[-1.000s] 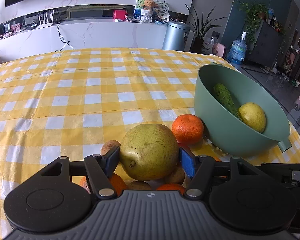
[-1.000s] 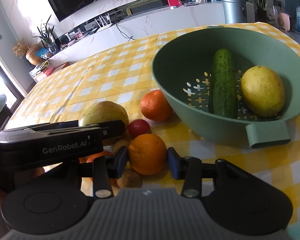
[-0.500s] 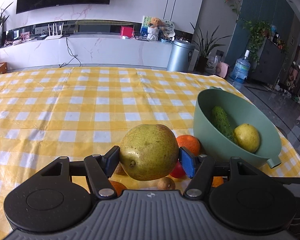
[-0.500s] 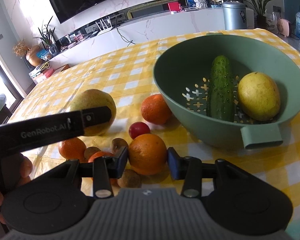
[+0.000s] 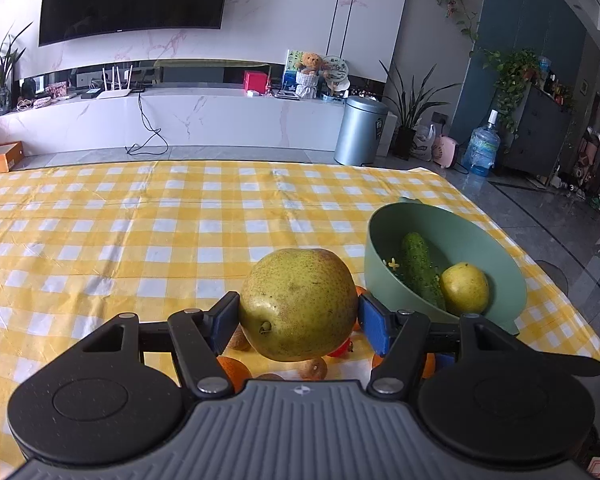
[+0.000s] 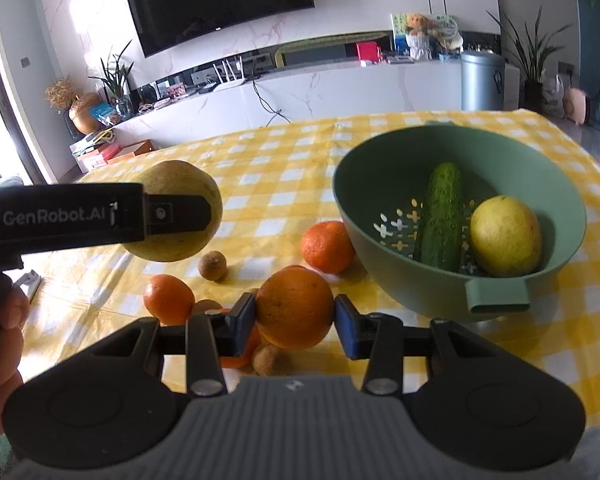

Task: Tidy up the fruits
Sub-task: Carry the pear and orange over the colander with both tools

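My left gripper [image 5: 298, 318] is shut on a large yellow-green pear [image 5: 298, 304] and holds it clear of the yellow checked table. From the right wrist view the same pear [image 6: 172, 178] hangs at the left behind the left gripper's side. An orange [image 6: 294, 306] sits between the blue pads of my right gripper [image 6: 295, 322], which is shut on it above the cloth. A green colander bowl [image 6: 364, 216] stands to the right with a cucumber [image 6: 440, 216] and a yellow fruit [image 6: 504, 236] inside; the left wrist view shows that bowl [image 5: 500, 264] too.
Loose fruit lies on the cloth below the grippers: two tangerines [image 6: 327, 246] [image 6: 168, 299], a small brown fruit [image 6: 213, 265] and more partly hidden. A hand [image 6: 4, 332] grips the left tool. The table's right edge [image 5: 540, 264] drops to the floor just past the bowl.
Both grippers have risen with their fruit. The pear has lifted off the pile, and the orange now hangs above the cloth. The bowl looks smaller and lower in the left wrist view.
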